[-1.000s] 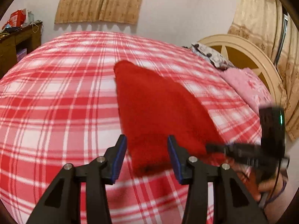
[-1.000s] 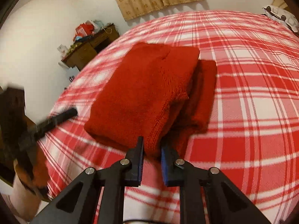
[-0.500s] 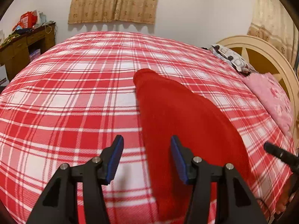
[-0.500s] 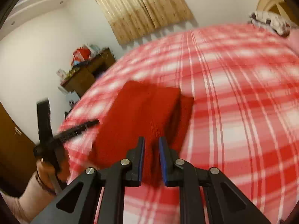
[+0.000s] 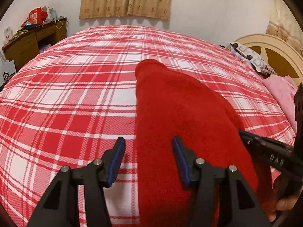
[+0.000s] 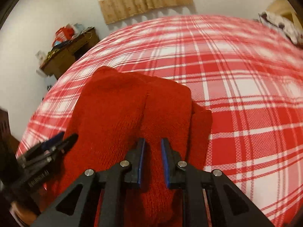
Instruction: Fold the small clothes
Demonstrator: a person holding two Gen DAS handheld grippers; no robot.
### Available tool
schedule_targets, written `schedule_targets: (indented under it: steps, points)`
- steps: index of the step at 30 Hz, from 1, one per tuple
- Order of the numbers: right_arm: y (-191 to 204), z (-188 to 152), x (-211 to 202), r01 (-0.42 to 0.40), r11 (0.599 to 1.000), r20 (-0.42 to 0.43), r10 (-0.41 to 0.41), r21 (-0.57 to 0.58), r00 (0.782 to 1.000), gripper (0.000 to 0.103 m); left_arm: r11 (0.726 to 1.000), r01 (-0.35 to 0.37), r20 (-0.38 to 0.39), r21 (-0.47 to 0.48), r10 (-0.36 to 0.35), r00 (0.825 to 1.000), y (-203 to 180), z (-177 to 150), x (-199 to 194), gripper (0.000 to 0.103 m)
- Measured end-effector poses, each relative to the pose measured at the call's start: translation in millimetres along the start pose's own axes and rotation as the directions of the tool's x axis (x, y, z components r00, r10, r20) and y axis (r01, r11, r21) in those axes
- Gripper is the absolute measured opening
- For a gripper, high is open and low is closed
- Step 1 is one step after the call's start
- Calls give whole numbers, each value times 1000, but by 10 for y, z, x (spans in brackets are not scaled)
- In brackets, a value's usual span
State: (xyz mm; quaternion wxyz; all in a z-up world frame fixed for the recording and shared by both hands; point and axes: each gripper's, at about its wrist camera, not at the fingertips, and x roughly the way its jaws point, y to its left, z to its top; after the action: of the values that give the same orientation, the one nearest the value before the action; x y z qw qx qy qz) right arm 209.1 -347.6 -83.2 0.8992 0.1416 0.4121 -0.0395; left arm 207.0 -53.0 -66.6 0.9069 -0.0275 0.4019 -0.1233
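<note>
Red knit garment [image 5: 181, 113], folded, lying on the bed [image 5: 75, 98] near its front edge; one folded layer on top, a narrower layer showing along its far right side in the right wrist view [image 6: 200, 124].

Left tool [image 5: 148, 151]: jaws about half apart, pads touching nothing; the garment's left edge runs between them, with checked cover under the left finger and red knit under the right.

Right tool [image 6: 153, 151]: jaws narrowly apart over the garment's near portion, red knit showing in the gap. Whether the pads pinch the cloth or only hover above it cannot be told. In the left wrist view this tool reaches in from the right, its tip at the garment's right edge, held by a hand [image 5: 284, 206] at the lower right corner.

Bed cover: red-and-white check, spread flat.

Pink cloth [image 5: 282, 92] and patterned pillow [image 5: 250, 58]: at the far right of the bed, against the cream headboard [image 5: 265, 39].

Wooden table [image 5: 34, 41]: far left by the wall, carrying red boxes and loose items.

Beige curtain [image 5: 126, 0]: on the far wall beyond the bed.
</note>
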Motion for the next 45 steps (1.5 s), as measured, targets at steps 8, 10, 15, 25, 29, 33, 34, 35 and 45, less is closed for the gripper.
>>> schedule_targets:
  steps: [8,10,15,25,29,33,34,35,45]
  points:
    - [5,76,27,116,993,-1,-116,-21,993,14,989,-89,54,118,83,995,-220,-34,19,55]
    - [-7,22,-175,78,997,32,-78,7,996,14,991,-83,45,108,78,996,-192,-25,16,55]
    - [72,-263,-574,-25,999,92,21,43,996,17,991,-82,40,103,78,996,-172,-22,10,55]
    - [279,-570,-414,44,999,96,-41,-24,995,17,992,-81,12,102,80,997,-200,-79,-80,51]
    - [301,-624,-445,58,997,106,-53,-42,993,17,992,-71,-6,108,73,997,-252,-119,-168,43]
    - [311,-674,-585,71,997,89,-68,-21,994,17,988,-80,0,131,80,997,-279,-214,-305,43]
    - [325,-715,-646,68,997,84,-66,-20,994,17,988,-74,3,133,74,997,-268,-249,-357,43]
    - [334,-765,-710,52,998,83,-51,-17,995,17,989,-68,8,134,68,998,-247,-284,-412,43]
    - [116,-1255,-1074,-84,989,85,74,125,994,32,992,102,-40,71,-99,994,57,-679,-745,52]
